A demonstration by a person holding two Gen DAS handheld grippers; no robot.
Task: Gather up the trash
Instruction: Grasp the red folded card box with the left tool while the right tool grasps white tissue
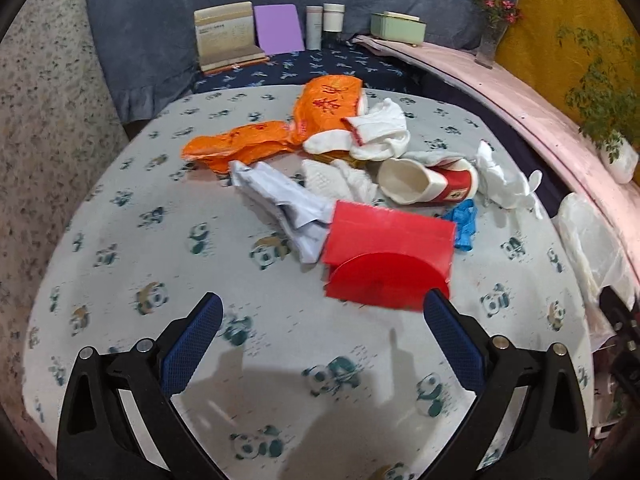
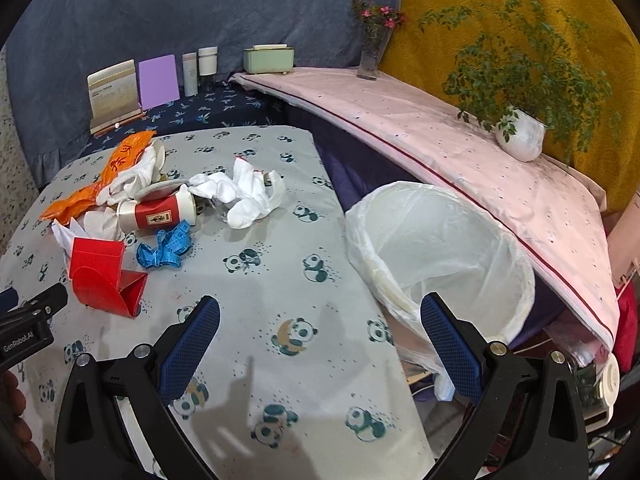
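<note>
Trash lies heaped on the panda-print tablecloth (image 1: 160, 264): a red cardboard box (image 1: 384, 256), a red and white paper cup (image 1: 432, 182) on its side, orange wrappers (image 1: 328, 108), crumpled white tissues (image 1: 380, 132), a pale folded paper (image 1: 284, 196) and a blue measuring tape (image 1: 464, 222). My left gripper (image 1: 324, 312) is open and empty, just short of the red box. My right gripper (image 2: 320, 316) is open and empty above the table edge, beside a white-lined trash bin (image 2: 444, 256). The red box (image 2: 102, 276) and the cup (image 2: 158, 212) lie to its left.
A pink-covered ledge (image 2: 460, 140) runs behind the bin with a potted plant (image 2: 520, 132) and a flower vase (image 2: 372, 56). At the back stand a calendar (image 1: 228, 36), a purple card (image 1: 278, 28), two bottles (image 1: 324, 24) and a green box (image 1: 396, 28). The left gripper's body (image 2: 28, 320) shows at left.
</note>
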